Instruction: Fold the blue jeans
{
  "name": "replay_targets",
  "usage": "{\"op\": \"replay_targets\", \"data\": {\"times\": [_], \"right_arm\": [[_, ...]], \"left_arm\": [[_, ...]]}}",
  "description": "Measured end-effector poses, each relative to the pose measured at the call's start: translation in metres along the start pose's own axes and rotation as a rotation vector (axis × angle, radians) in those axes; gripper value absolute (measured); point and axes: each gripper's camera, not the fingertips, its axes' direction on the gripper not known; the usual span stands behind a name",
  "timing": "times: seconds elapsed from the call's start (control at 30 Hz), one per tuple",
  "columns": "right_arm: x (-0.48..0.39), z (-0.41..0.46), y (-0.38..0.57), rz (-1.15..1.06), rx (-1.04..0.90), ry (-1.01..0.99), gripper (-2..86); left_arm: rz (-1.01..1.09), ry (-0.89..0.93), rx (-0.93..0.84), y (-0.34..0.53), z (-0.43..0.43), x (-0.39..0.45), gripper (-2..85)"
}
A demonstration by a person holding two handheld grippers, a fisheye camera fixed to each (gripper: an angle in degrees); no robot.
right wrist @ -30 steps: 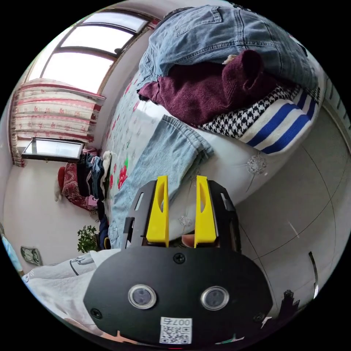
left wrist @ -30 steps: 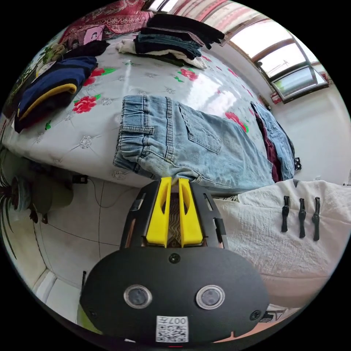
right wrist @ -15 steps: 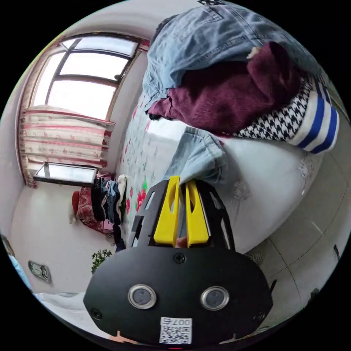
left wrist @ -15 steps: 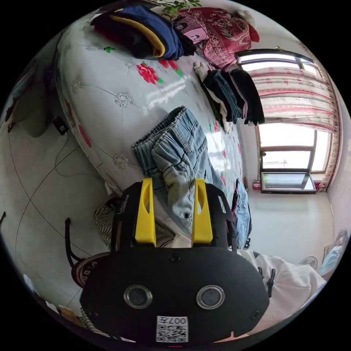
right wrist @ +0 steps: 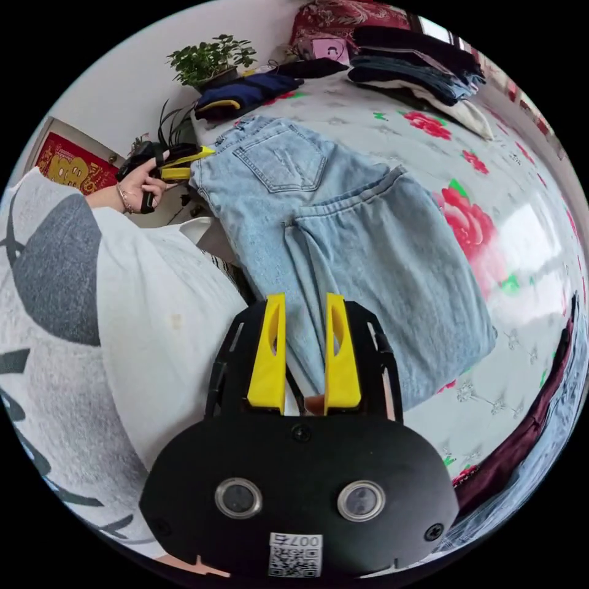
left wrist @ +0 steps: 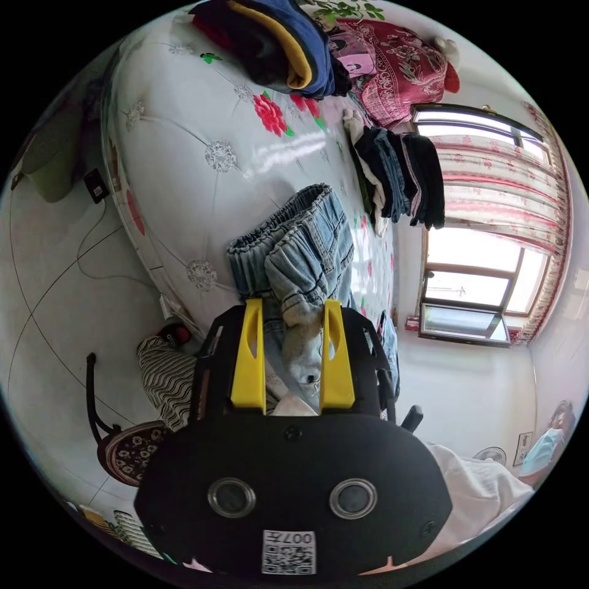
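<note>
The light blue jeans (right wrist: 343, 233) lie on the flowered bed cover (right wrist: 527, 227), their legs doubled over towards the seat and its back pocket. My right gripper (right wrist: 304, 302) hovers open over the near folded edge, denim showing in the gap between its jaws. In the left gripper view the bunched elastic waistband (left wrist: 294, 257) sits at the bed's edge just past my left gripper (left wrist: 291, 305), which is open with denim between its jaws. A hand holds that left gripper (right wrist: 179, 164) at the waist corner in the right gripper view.
A stack of dark folded clothes (left wrist: 396, 175), a navy and yellow garment (left wrist: 288, 43) and a red cushion (left wrist: 399, 73) lie further along the bed. A maroon garment (right wrist: 521, 442) lies beside the jeans, a potted plant (right wrist: 211, 58) beyond. The person's white top (right wrist: 141, 331) is close.
My right gripper shut on the leg hem, carried it over towards the seat and has opened. My left gripper went from shut at the jeans' edge to open by the waistband.
</note>
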Motion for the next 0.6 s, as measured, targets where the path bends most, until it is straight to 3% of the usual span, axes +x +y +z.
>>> {"op": "replay_targets", "data": {"times": [0.17,0.37,0.43,0.6], "right_arm": [[-0.038,-0.002,-0.033,-0.085,0.114,0.170,7.8],[-0.057,0.109,-0.099,-0.162,-0.118,0.205,6.5],[-0.054,0.101,-0.094,-0.105,-0.022,0.255,4.1],[-0.054,0.042,-0.069,-0.123,0.144,0.161,1.9]], "left_arm": [[0.031,-0.035,-0.008,-0.004,-0.002,0.003,13.5],[0.051,-0.055,-0.010,-0.003,-0.005,0.003,13.5],[0.120,-0.118,-0.023,-0.001,-0.005,0.016,13.6],[0.192,-0.174,-0.009,0.008,-0.010,0.024,13.5]]}}
